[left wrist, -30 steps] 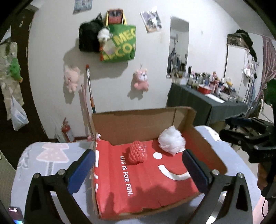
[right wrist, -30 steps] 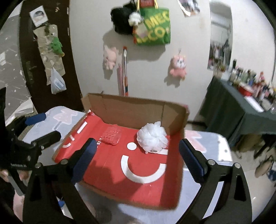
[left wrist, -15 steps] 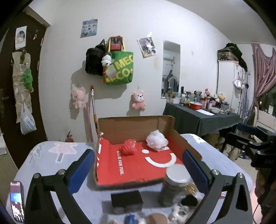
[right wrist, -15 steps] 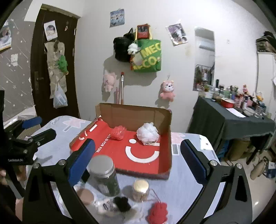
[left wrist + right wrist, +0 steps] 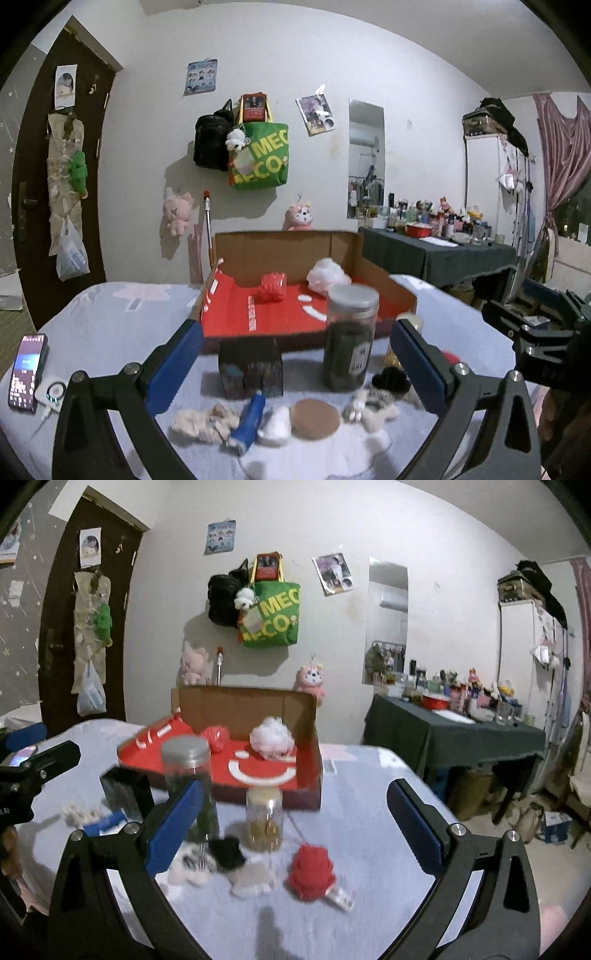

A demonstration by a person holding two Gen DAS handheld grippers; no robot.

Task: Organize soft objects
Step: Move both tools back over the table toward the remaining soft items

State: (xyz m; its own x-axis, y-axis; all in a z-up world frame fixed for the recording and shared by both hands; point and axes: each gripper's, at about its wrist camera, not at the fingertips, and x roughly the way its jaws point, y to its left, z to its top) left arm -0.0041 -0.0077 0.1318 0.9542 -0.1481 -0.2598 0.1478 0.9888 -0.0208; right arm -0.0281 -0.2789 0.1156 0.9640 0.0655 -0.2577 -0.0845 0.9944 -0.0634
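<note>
The left gripper (image 5: 295,362) fills the bottom of its view, its blue-padded fingers (image 5: 173,363) spread wide with nothing between them. The right gripper (image 5: 295,823) is likewise spread and empty at the bottom of its own view.

At the centre of both views sits a shallow cardboard box (image 5: 284,242) with brown corrugated walls and a glossy red printed floor. Inside it, toward the back wall, lie a red mesh puff (image 5: 272,288) with a netted, ruffled surface and a white mesh puff (image 5: 325,275), fluffy and rounded, a little to its right.

In front of the box, on the pale cloth-covered table (image 5: 369,786), stand a tall clear jar (image 5: 349,339) with a grey lid and dark contents, a small dark cube-shaped box (image 5: 251,369), and a short clear jar (image 5: 265,819) holding golden contents. Lower in the right wrist view, a loose red mesh puff (image 5: 311,871) rests on the cloth just in front of the short jar, with a black fuzzy ball (image 5: 226,853) to its left. In the lower middle of the left wrist view lie a cream shaggy scrunchie (image 5: 205,422), a blue tube (image 5: 246,424) and a flat round tan pad (image 5: 315,419). A smartphone (image 5: 27,371) lies flat at the lower left edge.
</note>
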